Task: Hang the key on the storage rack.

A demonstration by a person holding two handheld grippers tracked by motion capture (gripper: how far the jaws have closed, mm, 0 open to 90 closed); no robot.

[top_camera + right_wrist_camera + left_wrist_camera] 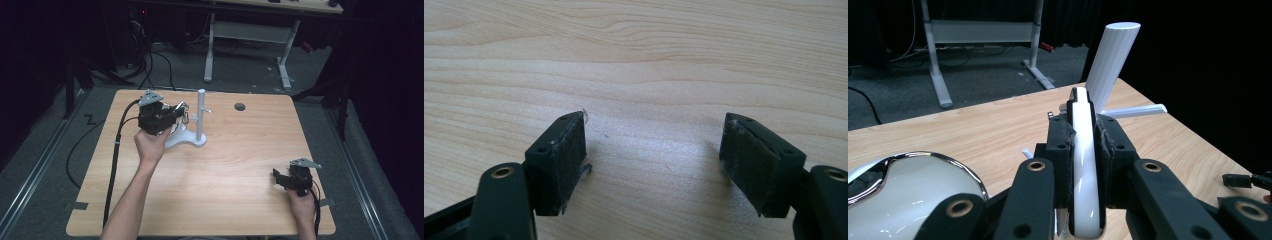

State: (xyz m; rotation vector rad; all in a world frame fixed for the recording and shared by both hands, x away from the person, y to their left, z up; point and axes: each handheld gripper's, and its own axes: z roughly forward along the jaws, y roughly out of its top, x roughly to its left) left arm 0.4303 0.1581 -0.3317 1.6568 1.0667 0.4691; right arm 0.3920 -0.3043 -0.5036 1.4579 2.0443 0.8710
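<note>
We hold a white ring at the peg stand, ready to hang it.

Our left gripper (1082, 165) is clamped on the white ring (1083, 150), held edge-on and upright, just short of the white stand (200, 117) at the table's (240, 165) far left. The stand's post rises beyond the ring and its side peg (1138, 110) juts out level to the right, so the ring must travel forward and right onto it. Our right gripper (654, 165) rests well apart, jaws wide, holding nothing; the left hand is far nearer.

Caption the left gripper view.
Left gripper clamps a white handle near the white stand.
</note>
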